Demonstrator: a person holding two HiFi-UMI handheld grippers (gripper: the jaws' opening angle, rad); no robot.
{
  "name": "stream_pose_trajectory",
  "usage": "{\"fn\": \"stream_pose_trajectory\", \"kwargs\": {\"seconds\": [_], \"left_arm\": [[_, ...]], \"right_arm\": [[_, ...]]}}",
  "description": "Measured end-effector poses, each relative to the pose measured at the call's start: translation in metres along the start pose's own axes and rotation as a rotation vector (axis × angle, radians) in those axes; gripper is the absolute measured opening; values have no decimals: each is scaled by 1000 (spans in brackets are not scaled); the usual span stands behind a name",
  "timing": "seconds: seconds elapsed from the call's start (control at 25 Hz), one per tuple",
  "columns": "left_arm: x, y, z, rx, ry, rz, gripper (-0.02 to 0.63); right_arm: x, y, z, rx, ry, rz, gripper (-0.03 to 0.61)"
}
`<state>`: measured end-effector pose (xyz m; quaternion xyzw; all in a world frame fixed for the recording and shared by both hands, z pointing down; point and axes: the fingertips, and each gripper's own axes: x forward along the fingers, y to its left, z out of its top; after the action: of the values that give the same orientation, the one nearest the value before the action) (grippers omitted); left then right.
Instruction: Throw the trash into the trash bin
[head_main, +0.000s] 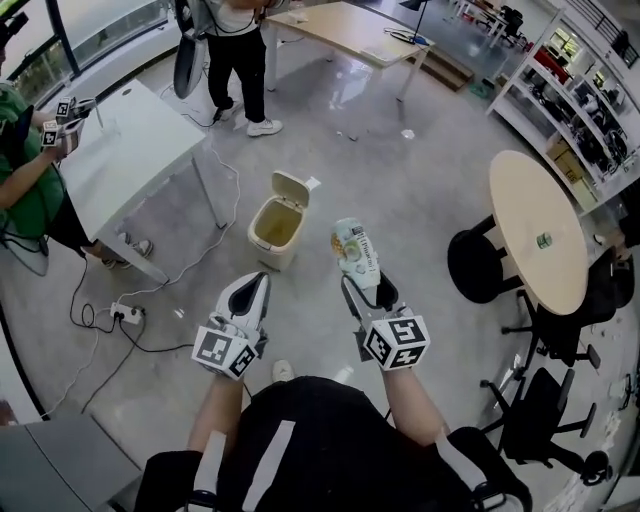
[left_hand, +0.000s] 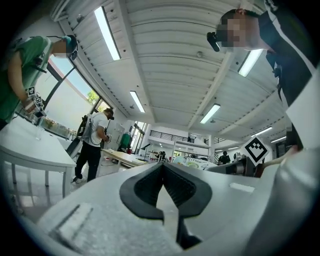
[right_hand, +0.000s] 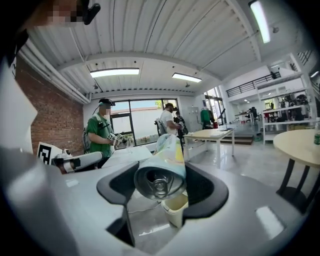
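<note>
A crushed drink can (head_main: 357, 250) with pale green and yellow print sticks forward out of my right gripper (head_main: 367, 291), which is shut on it. In the right gripper view the can's top (right_hand: 160, 182) faces the camera between the black pads. The cream trash bin (head_main: 276, 225) stands on the floor ahead and slightly left, its lid up; its rim (right_hand: 176, 206) shows just below the can. My left gripper (head_main: 260, 283) is level beside the right, shut and empty; its pads (left_hand: 150, 185) meet at the tips.
A white table (head_main: 130, 150) stands at left, with a person in green (head_main: 25, 190) holding grippers beside it. Cables and a power strip (head_main: 125, 313) lie on the floor. Another person (head_main: 235, 60) stands by a wooden table (head_main: 350, 30). A round table (head_main: 535, 230) and black chairs (head_main: 540, 420) are at right.
</note>
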<state>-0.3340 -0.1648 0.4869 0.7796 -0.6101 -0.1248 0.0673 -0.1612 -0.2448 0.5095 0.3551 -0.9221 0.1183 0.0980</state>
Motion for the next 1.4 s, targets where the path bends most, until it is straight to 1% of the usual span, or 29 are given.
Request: {"fn": "stream_pose_trajectory", "kwargs": {"seconds": [0.08,0.24,0.4,0.56,0.68,0.84,0.92,1.04,1.2,1.4], "left_arm": [[-7,21,8,10,-8,36,3],[-20,63,24,19,-45,134,5],[-13,87,27,38,-53,182,4],[1,109,23,44,-47,235,3],[28,127,24,61,-49,280,3],[76,145,35,108,-52,312,3],[96,155,40,118,-57,333,3],[123,166,40,132,-49,363,5],[150,170,24,106,-29,401,5],[167,175,-9,35,6,433,5]], "right_arm": [[26,17,6,-10,-2,43,281],[65,40,15,-32,8,119,281],[98,43,16,-37,20,159,281],[141,40,13,-23,37,223,281],[179,26,21,-16,33,277,281],[225,-2,44,-7,9,319,281],[247,-13,54,-7,3,345,281],[275,-27,55,3,37,383,281],[293,-46,40,16,95,432,281],[309,-62,18,22,160,449,281]]}}
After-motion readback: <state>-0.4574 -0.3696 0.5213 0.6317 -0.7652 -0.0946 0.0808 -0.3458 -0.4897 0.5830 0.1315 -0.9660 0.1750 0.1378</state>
